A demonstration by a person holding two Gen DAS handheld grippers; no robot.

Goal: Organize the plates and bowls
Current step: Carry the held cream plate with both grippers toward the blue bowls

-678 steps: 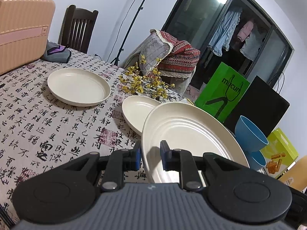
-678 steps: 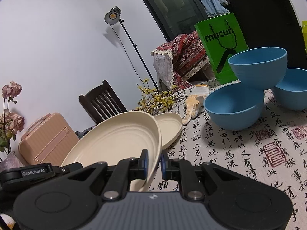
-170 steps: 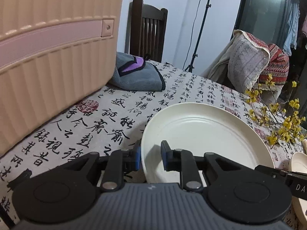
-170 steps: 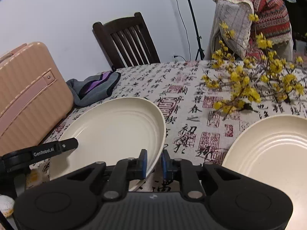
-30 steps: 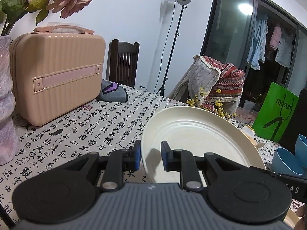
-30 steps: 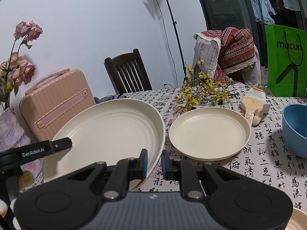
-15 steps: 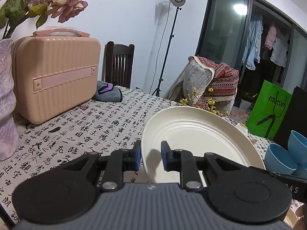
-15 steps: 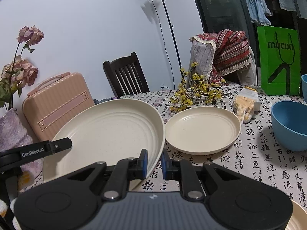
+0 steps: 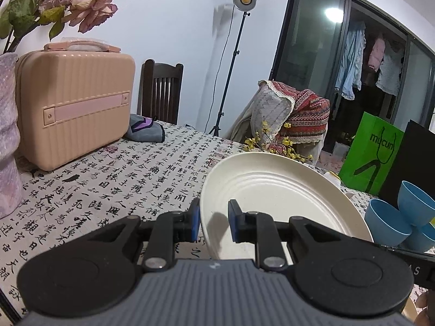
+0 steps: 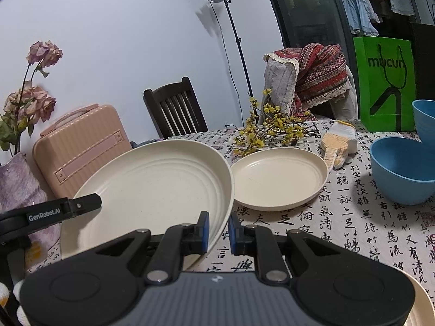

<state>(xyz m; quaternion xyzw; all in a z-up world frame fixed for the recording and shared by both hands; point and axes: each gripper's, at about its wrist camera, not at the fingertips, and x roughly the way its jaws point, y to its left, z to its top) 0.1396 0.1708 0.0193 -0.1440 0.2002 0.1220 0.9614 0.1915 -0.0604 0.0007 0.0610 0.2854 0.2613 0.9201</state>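
Observation:
A large cream plate (image 9: 274, 195) hangs above the patterned tablecloth (image 9: 114, 174), held at both sides. My left gripper (image 9: 214, 218) is shut on its left rim. My right gripper (image 10: 218, 229) is shut on the right rim of the same large cream plate (image 10: 152, 190). The left gripper's finger (image 10: 65, 210) shows at that plate's far side in the right wrist view. A smaller cream plate (image 10: 280, 179) lies on the table just right of the held one. Blue bowls (image 10: 399, 168) stand further right. The same blue bowls (image 9: 391, 221) show in the left wrist view.
A pink suitcase (image 9: 73, 108) and a vase of dried flowers (image 9: 8, 135) stand at the left. Yellow flower branches (image 10: 269, 130), a glove (image 10: 339, 141) and a green bag (image 10: 386, 81) sit at the back. Another cream plate's rim (image 10: 420, 301) lies below my right gripper. A chair (image 9: 160, 95) stands behind the table.
Both grippers have carried the large plate rightward along the table. The suitcase has drawn away to the left, and the small plate and blue bowls have come nearer.

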